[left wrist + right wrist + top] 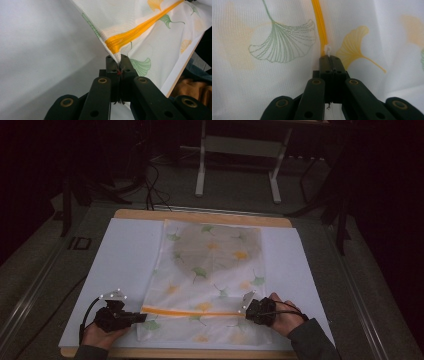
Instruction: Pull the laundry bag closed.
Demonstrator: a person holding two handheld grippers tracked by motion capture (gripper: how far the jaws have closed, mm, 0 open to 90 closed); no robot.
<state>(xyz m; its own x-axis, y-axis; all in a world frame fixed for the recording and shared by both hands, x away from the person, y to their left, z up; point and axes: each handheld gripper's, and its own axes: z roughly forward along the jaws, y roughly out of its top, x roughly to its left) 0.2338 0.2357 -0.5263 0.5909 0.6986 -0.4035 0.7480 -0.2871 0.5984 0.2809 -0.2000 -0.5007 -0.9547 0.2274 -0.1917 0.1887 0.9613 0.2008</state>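
Mesh bag (210,275) is lying flat mid-tabletop on a white sheet (125,255), long side running away from me. Fabric is a fine white woven mesh, semi-sheer, printed with green and yellow ginkgo leaves; a darker round shape is showing through the far half. Orange zipper (190,311) is running straight across the near end, ribbed tape, slightly raised.

My left gripper (131,318) is sitting at the bag's near-left edge, jaws pressed together on the mesh corner right at the zipper's end (117,45); fabric is puckering and lifting into the jaws there.

My right gripper (248,308) is sitting at the zipper's right end, jaws clamped tight on the small white zipper pull (327,50), orange tape running straight ahead of them.

Tabletop (200,215) is showing as a pale wood rim around the sheet. A white metal frame (240,155) is standing on the grey floor beyond.
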